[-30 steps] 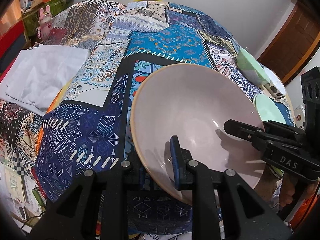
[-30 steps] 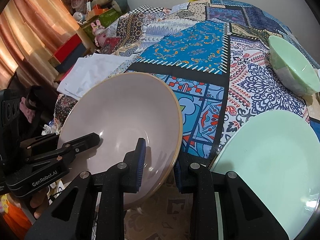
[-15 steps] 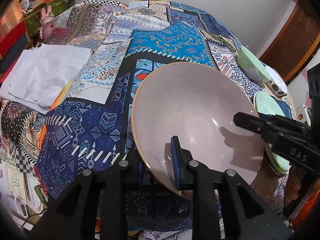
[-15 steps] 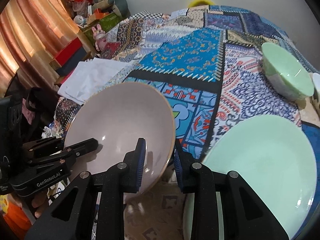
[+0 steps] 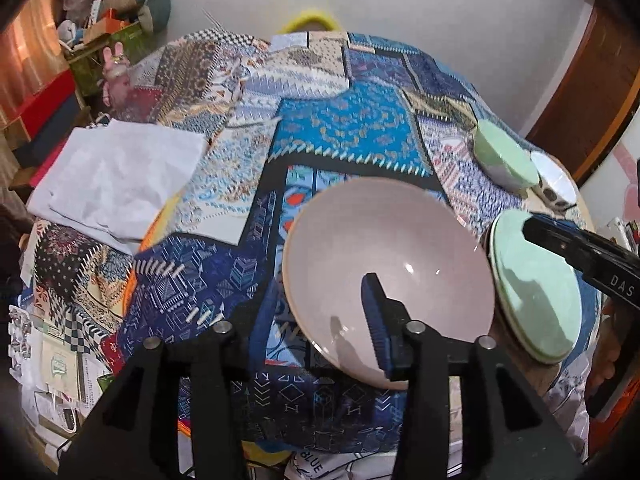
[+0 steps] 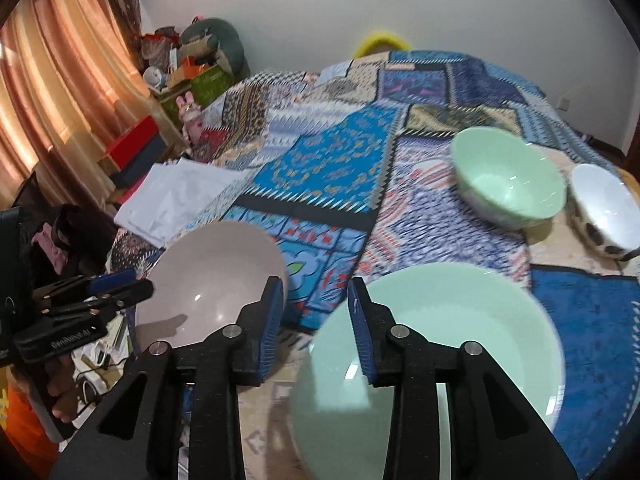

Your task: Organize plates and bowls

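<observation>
Bowl [image 5: 390, 276] rim between left jaws – right jaws beside it – both opening.

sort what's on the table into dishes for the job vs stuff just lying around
For the job: pink bowl, green plate, green bowl, white spotted bowl.

Lying about: white cloth, patchwork tablecloth, red box.

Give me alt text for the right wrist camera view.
The right gripper, jaws opening and empty, hovers between a pinkish plate and a pale green plate on a patchwork cloth. A green bowl and white bowl sit beyond.
</observation>
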Demonstrator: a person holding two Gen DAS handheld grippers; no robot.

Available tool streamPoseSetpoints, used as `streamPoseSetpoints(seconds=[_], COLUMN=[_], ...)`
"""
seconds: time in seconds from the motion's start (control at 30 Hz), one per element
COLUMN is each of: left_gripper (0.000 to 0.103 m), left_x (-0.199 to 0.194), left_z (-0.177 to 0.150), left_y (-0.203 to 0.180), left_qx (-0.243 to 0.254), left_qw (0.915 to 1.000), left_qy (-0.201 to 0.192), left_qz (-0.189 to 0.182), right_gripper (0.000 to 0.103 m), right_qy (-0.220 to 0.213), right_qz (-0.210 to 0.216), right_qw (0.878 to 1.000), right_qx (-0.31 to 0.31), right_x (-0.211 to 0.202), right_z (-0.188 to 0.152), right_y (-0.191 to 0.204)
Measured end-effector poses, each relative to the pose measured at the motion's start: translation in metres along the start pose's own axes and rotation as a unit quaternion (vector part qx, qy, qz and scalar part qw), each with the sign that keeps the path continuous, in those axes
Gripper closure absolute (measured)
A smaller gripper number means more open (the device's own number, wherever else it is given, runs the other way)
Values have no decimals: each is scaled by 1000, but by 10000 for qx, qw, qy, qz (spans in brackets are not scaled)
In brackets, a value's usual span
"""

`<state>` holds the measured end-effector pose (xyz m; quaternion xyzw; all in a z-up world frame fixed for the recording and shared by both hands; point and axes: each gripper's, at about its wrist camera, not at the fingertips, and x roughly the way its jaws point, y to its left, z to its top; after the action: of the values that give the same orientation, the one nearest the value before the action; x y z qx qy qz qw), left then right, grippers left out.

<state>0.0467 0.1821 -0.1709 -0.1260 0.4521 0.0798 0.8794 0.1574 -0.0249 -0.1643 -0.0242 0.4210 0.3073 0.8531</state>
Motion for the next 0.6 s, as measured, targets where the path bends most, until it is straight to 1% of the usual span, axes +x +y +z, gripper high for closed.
streamPoseSetpoints(seconds=[0.1, 0.17, 0.2, 0.33, 0.4, 0.47, 0.6], left_gripper=[54, 49, 47, 39, 36, 31, 26], left_x=[-10, -16, -17, -23, -23, -20, -9], left_z=[9, 15, 18, 34, 41, 49, 65], left_y=[-9, -16, -19, -42, -51, -61, -83], left_qx=[64, 110, 131, 295, 355, 390, 470], left_qw=[9998, 9996, 9995, 9985, 9981, 9977, 9971], left_qy=[-160, -247, -276, -461, -501, -538, -566], left_qz=[76, 65, 60, 14, -36, -94, -187], right_gripper=[69, 65, 63, 60, 57, 56, 56], right_qy=[-150, -253, -322, -486, -503, -517, -564], right_qz=[-97, -190, -261, -548, -640, -669, -915], right_qw=[9998, 9995, 9991, 9970, 9962, 9956, 9926], right_qx=[49, 83, 112, 232, 324, 415, 561], right_x=[-13, -22, -27, -40, -44, -47, -49], right_z=[3, 5, 7, 12, 14, 16, 17], right_y=[-13, -24, -31, -57, -71, -84, -110])
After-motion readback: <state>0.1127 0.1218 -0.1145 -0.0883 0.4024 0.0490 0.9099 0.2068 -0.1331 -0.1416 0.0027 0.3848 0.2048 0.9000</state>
